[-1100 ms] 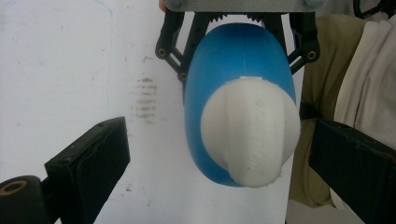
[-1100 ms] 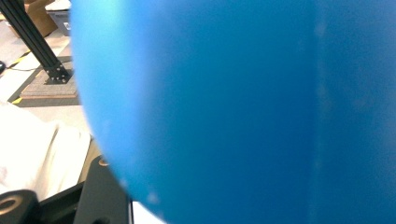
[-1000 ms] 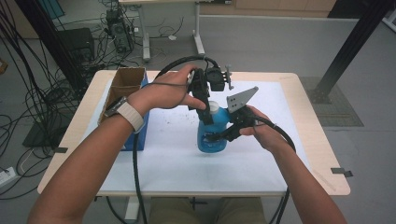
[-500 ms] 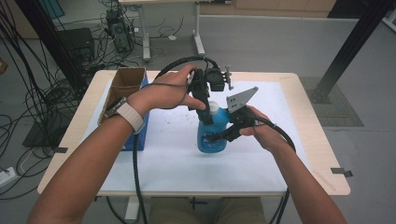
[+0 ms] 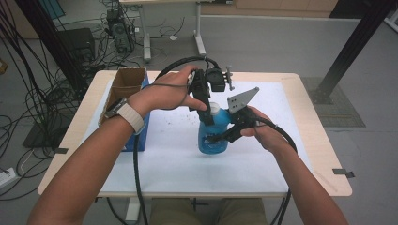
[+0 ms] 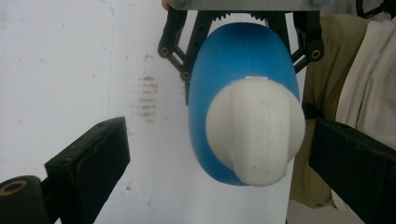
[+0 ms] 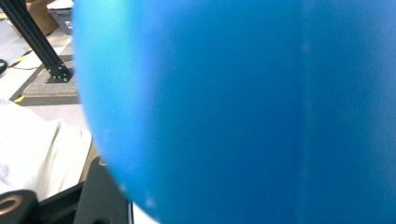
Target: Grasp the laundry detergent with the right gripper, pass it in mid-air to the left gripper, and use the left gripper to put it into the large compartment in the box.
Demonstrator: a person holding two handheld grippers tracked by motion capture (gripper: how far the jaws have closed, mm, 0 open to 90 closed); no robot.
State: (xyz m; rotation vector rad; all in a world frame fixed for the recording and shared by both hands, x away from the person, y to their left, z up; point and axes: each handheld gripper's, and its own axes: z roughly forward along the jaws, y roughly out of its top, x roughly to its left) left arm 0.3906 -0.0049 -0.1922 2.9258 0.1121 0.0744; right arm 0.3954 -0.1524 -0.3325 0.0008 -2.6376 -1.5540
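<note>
Blue bottle [image 5: 213, 133] stands upright mid-table [image 5: 291, 154], right gripper [image 5: 223, 137] clamped on its body, left gripper [image 6: 219, 154] spread wide around the white cap [image 6: 254, 128], probably not touching it.

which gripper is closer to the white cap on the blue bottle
Left. The left gripper sits over the white cap, jaws open around it; the right gripper clamps the blue bottle lower down.

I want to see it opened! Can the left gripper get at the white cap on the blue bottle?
Probably yes. The left gripper hangs right over the white cap, jaws open on either side, nothing between. The right gripper holds the blue bottle steady.
</note>
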